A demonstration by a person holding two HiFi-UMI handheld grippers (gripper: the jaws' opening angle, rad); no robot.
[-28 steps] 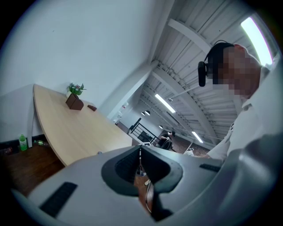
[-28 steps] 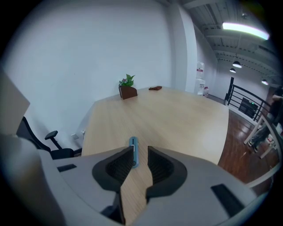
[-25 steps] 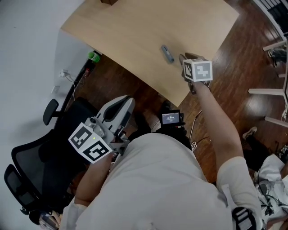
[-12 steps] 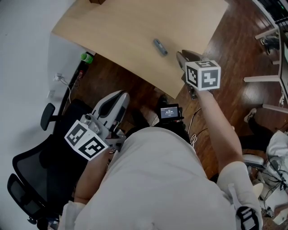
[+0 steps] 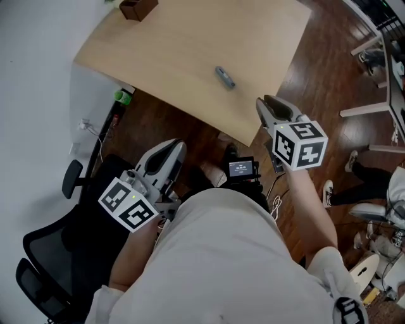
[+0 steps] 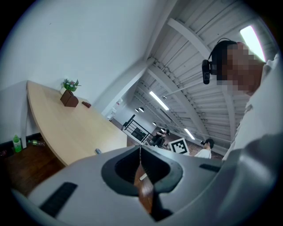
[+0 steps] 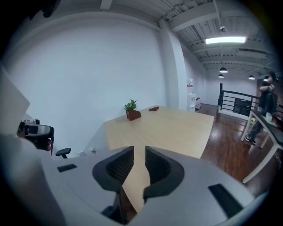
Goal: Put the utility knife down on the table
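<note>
Utility knife (image 5: 224, 77) lies flat on the table (image 5: 190, 44), center-right of the top in the head view, nothing touching it, so the put-down looks done. Right tongs (image 5: 266, 104) sit just off the table's near corner, below and right of the knife, near it but clearly apart, tips aimed up-left toward it. Knife's long axis runs diagonally, upper left to lower right, so its lower end points roughly at the right tongs. The right hand is the nearer one by far. Left tongs (image 5: 179, 147) hang low at the lower left of the frame, over the floor by the person's body, well apart from the knife. Right gripper view: right tongs (image 7: 135, 165) stand slightly parted with a narrow gap, nothing in it, only table top showing through. Left gripper view: left tongs (image 6: 140, 154) are pressed together to a thin seam, nothing held. Any next move is likely just clearing away, no regrasp needed. Hard to read: the knife is absent from the right gripper view, and it is only a small grey speck near the table edge (image 6: 97, 151) in the left one. Blade out or in: too small to tell. A brown plant pot (image 5: 136, 7) is cut off at the top edge of the head view.
</note>
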